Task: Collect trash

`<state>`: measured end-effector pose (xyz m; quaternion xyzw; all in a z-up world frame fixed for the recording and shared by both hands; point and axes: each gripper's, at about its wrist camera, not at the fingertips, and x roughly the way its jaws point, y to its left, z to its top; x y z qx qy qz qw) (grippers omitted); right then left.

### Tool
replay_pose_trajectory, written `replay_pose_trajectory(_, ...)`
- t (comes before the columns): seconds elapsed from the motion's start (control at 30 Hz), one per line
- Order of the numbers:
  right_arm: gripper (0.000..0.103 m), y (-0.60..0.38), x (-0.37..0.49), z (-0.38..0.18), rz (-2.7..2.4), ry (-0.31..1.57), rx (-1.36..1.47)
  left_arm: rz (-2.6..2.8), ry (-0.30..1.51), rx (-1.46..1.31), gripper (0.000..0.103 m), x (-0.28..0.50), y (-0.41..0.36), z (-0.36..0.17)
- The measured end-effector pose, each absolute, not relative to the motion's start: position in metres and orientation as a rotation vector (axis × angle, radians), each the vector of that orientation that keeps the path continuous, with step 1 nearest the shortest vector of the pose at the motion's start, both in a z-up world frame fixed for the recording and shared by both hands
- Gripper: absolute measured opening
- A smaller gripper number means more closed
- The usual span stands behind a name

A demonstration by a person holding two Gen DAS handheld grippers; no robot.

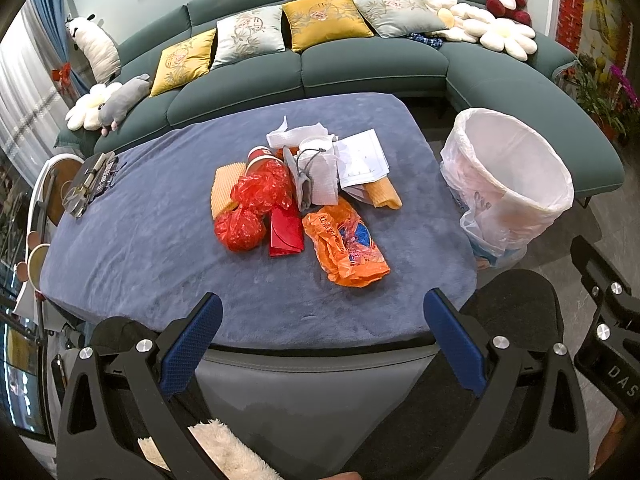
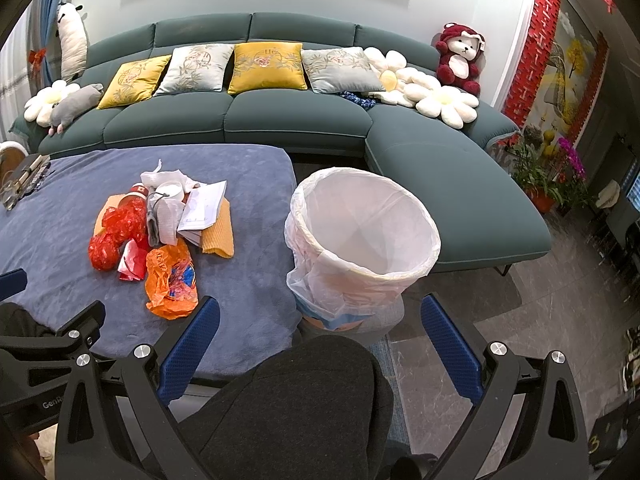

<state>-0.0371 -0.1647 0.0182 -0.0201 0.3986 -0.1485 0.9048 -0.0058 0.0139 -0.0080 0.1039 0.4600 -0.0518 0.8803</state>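
Observation:
A heap of trash lies mid-table on the blue cloth [image 1: 160, 240]: an orange plastic bag [image 1: 346, 248] [image 2: 170, 280] nearest me, red crumpled plastic [image 1: 248, 212] [image 2: 108, 240], a red envelope [image 1: 285, 232], white tissues [image 1: 316, 160] [image 2: 168, 200], papers [image 1: 362, 156], and orange sheets [image 2: 219, 232]. A bin [image 1: 516, 168] [image 2: 360, 232] lined with a white bag stands right of the table. My left gripper [image 1: 322, 336] hovers open at the table's near edge, nothing between its fingers. My right gripper [image 2: 318, 332] is open above a dark-trousered knee [image 2: 304, 400], facing the bin.
A green sectional sofa [image 1: 360, 68] with cushions and plush toys runs behind the table and bin. Glasses and small items [image 1: 92, 184] lie at the table's far left. Potted flowers [image 2: 556, 172] stand at the right. Grey tiled floor [image 2: 480, 320] lies right of the bin.

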Motion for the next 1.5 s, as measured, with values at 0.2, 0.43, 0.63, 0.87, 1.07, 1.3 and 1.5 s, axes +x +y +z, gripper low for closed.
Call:
replay_pose_trajectory(0.2,0.096,-0.164,-0.039,0.016,-0.307,0.824,-0.041,-0.114,0.958,0.214,0.096,-0.006,0.011,-0.006)
replay_pose_trajectory(0.43,0.096,-0.165,-0.041,0.016,-0.308,0.824,-0.037,-0.130,0.962,0.213,0.096,-0.005,0.004,-0.003)
replay_pose_trajectory(0.63,0.096,-0.170,-0.041,0.010,-0.317,0.821,-0.030,-0.154,0.972,0.198,0.096,-0.005,0.002,-0.005)
replay_pose_trajectory(0.87,0.096,-0.173,-0.036,0.011,-0.326,0.815,-0.021,-0.165,0.994,0.161,0.096,0.000,0.005,-0.008)
replay_pose_trajectory(1.07,0.096,-0.168,-0.019,0.009,-0.340,0.785,-0.014,-0.195,0.989,0.112,0.096,0.018,0.015,-0.015)
replay_pose_trajectory(1.3,0.096,-0.155,0.004,-0.012,-0.321,0.800,0.016,-0.170,0.985,0.084,0.096,0.071,0.065,-0.038)
replay_pose_trajectory(1.5,0.096,-0.142,0.023,-0.028,-0.295,0.835,0.018,-0.104,1.019,0.026,0.096,0.114,0.112,-0.065)
